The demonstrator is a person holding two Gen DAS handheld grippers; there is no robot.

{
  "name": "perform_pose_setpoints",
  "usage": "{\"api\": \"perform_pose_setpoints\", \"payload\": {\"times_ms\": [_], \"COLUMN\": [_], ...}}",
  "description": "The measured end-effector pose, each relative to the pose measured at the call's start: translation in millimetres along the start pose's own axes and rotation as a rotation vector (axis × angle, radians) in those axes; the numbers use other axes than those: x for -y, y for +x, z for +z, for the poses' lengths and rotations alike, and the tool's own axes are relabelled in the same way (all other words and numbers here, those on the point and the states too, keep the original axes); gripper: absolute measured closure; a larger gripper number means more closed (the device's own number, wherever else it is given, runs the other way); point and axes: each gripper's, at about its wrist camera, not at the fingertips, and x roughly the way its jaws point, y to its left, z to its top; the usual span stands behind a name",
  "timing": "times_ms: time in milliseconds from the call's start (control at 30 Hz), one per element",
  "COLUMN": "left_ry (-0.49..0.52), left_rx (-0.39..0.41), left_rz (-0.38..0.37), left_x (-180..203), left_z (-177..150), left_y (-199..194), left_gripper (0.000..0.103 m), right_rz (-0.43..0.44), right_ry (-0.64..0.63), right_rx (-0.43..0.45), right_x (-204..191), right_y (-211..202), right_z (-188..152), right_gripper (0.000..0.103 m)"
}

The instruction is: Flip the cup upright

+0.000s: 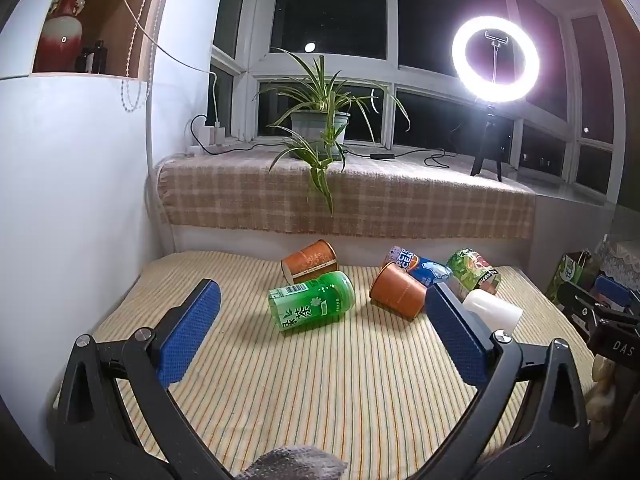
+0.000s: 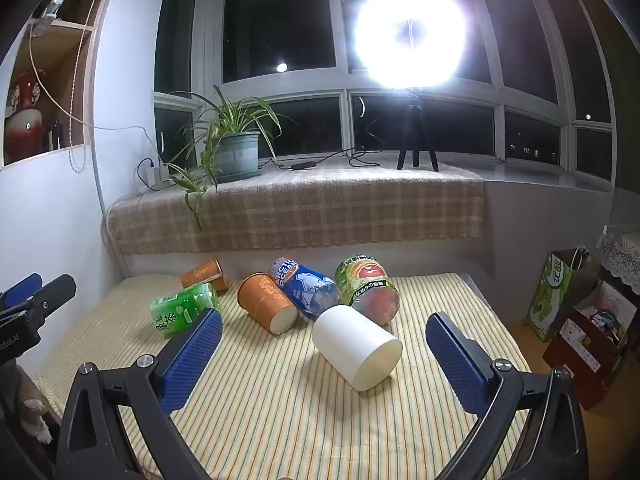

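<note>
Several cups lie on their sides on the striped table. A green tea cup lies ahead of my left gripper, which is open and empty. Behind it are two orange cups, a blue cup, a green-and-red cup and a white cup. In the right wrist view the white cup lies between the pads of my right gripper, open and empty. The orange cup, blue cup, green-and-red cup and green tea cup lie behind.
A checked-cloth ledge runs behind the table with a potted plant and a ring light on a tripod. A white wall is on the left. Bags and boxes stand to the right. The left gripper shows at the right view's left edge.
</note>
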Motion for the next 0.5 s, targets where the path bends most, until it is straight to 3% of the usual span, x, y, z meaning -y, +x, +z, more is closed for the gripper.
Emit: {"api": "perform_pose_setpoints", "payload": {"times_ms": [500], "left_ry": [-0.001], "left_rx": [0.007], "left_rz": [0.000], "left_x": [0.1], "left_z": [-0.1], "left_y": [-0.2], "left_gripper": [0.000], "right_rz": [0.002], "right_ry": [0.005], "right_rx": [-0.006], "right_x": [0.4], "right_y": [-0.2], "right_z": [0.0], "right_gripper": [0.000]}}
